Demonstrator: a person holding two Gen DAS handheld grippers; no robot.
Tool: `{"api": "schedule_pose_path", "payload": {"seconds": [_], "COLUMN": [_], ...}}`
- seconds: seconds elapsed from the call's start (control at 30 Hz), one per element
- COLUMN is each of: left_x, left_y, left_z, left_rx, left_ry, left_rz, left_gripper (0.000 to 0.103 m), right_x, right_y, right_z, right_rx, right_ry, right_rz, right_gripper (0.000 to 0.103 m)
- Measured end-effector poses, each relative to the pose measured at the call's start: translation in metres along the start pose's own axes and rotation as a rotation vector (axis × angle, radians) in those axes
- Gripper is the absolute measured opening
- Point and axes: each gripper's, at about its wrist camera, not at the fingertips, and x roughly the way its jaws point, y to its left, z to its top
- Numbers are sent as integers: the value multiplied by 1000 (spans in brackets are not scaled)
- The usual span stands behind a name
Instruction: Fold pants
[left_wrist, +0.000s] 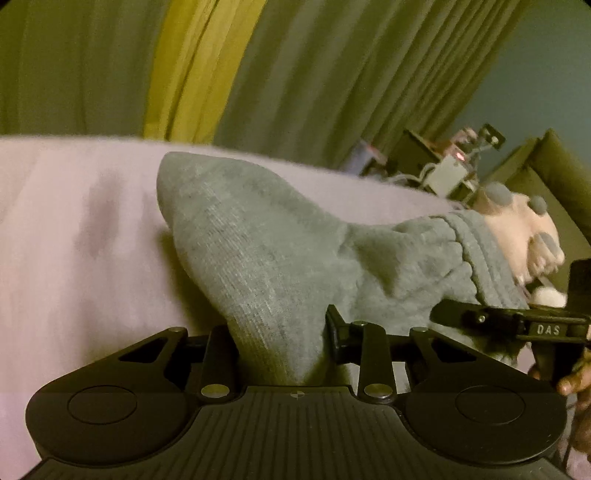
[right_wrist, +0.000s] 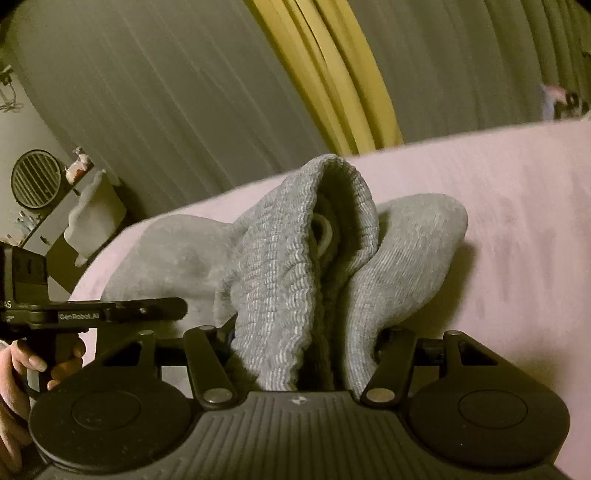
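Observation:
Grey knit pants lie bunched on a pale pink bed cover. My left gripper is shut on a fold of the pants fabric, which rises from between its jaws. My right gripper is shut on the ribbed waistband end of the pants, with a white drawstring showing inside the fold. The right gripper shows at the right edge of the left wrist view. The left gripper shows at the left edge of the right wrist view. The fingertips are hidden by cloth.
Olive and yellow curtains hang behind the bed. A pink plush toy lies at the right. A cluttered stand is beyond the bed. A round fan and a white item stand at the left.

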Motion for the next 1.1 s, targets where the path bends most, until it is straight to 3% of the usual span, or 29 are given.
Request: {"api": "schedule_pose_path", "payload": {"seconds": [0.1, 0.17, 0.2, 0.23, 0.27, 0.3, 0.33, 0.4, 0.43, 0.53, 0.67, 0.77, 0.9, 1.0, 1.1], "left_x": [2, 6, 10, 13, 16, 17, 18, 18, 18, 23, 15, 8, 7, -4, -10], "left_y": [-3, -2, 1, 4, 7, 9, 8, 6, 5, -12, -16, -12, 1, 8, 9], "left_z": [30, 48, 56, 61, 64, 63, 59, 43, 33, 3, -19, -18, -24, -31, -37], "left_rx": [6, 7, -9, -28, -41, -32, -3, 47, 60, 126, 189, 168, 117, 87, 60], "left_ry": [-45, -53, -47, -44, -44, -52, -48, -20, -9, 24, -27, -14, 28, 39, 66], "left_rz": [16, 47, 101, 176, 273, 360, 398, 417, 417, 412, 483, 488, 530, 536, 573], "left_gripper": [33, 39, 55, 70, 74, 75, 78, 83, 84, 90, 95, 97, 100, 100, 100], "right_x": [3, 7, 10, 14, 21, 27, 28, 26, 23, 27, 39, 47, 75, 66, 53], "right_y": [1, -2, -5, -8, -12, -15, -17, -21, -25, -21, -6, -5, -5, -1, 14], "right_z": [28, 45, 54, 61, 69, 74, 76, 73, 68, 49, 32, 30, 22, 17, 8], "right_rx": [4, 10, 13, 14, 10, 5, -6, -12, -7, 4, -38, -34, -75, -71, -164], "right_ry": [-56, -84, -88, -80, -53, -33, -46, -67, -65, -41, -55, -51, 58, 34, 25], "right_rz": [-5, -11, -14, -38, -114, -208, -294, -419, -432, -387, -420, -409, -472, -483, -523], "right_gripper": [59, 61, 66, 81, 97, 99, 99, 99, 99, 99, 99, 99, 99, 99, 99]}}
